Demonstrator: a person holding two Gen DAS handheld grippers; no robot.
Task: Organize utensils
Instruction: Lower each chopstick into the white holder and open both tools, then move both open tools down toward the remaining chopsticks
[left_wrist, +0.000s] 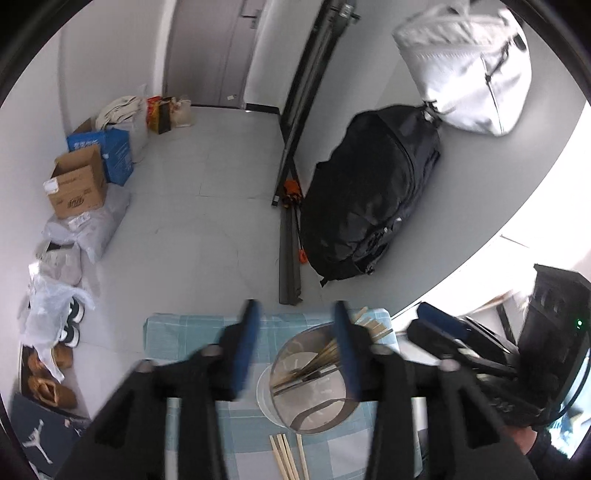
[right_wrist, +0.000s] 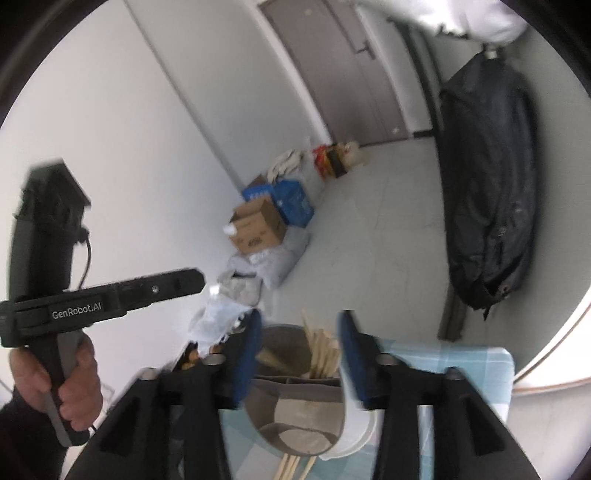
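Note:
A round grey utensil holder (left_wrist: 314, 402) stands on a small table covered by a blue checked cloth (left_wrist: 184, 332). Several wooden chopsticks (left_wrist: 317, 360) lean inside the holder. More loose chopsticks (left_wrist: 288, 458) lie on the cloth in front of it. My left gripper (left_wrist: 296, 306) hovers over the holder, open, with nothing between its blue pads. My right gripper (right_wrist: 300, 315) hangs above the same holder (right_wrist: 295, 410) and its chopsticks (right_wrist: 323, 350), open and holding nothing. In the right wrist view a hand (right_wrist: 55, 384) holds the left gripper (right_wrist: 195, 282) off to the left.
A black backpack (left_wrist: 373, 192) and a white bag (left_wrist: 469, 66) rest on a grey round surface behind the table. Cardboard boxes (left_wrist: 79, 184), plastic bags and shoes (left_wrist: 70, 328) line the left wall. A black stand (left_wrist: 291, 155) leans beside the door.

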